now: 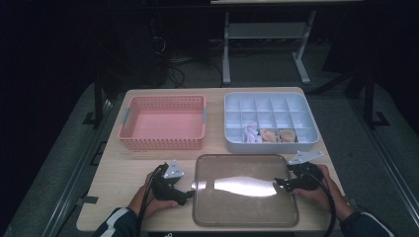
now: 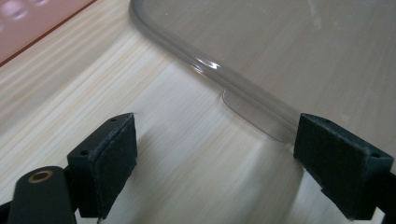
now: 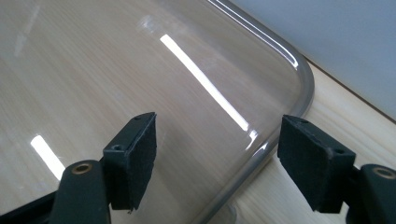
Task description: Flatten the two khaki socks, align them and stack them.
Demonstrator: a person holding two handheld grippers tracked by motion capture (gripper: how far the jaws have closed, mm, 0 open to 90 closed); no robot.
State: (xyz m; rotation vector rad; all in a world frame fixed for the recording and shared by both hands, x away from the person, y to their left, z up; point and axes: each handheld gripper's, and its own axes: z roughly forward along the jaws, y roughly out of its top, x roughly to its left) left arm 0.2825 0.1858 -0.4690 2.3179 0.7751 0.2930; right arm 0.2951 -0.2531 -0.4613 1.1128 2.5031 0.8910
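A clear plastic lid (image 1: 244, 190) with rounded corners lies flat on the wooden table at the front middle. My left gripper (image 1: 189, 195) is at the lid's left edge and stands open. In the left gripper view the lid (image 2: 280, 46) has a small tab (image 2: 252, 114) that sits between the left gripper's (image 2: 217, 126) pads, close to the right one, untouched. My right gripper (image 1: 277, 182) is at the lid's right edge, open too. In the right gripper view the right gripper (image 3: 219, 123) straddles the lid's rim (image 3: 261, 154), one pad above the lid (image 3: 140, 60) and the other above bare table.
A pink slatted basket (image 1: 129, 129) stands at the back left, with nothing in it. A grey divided organiser (image 1: 232, 143) stands at the back right, with small folded items in its front compartments. The table's near edge runs just below the lid.
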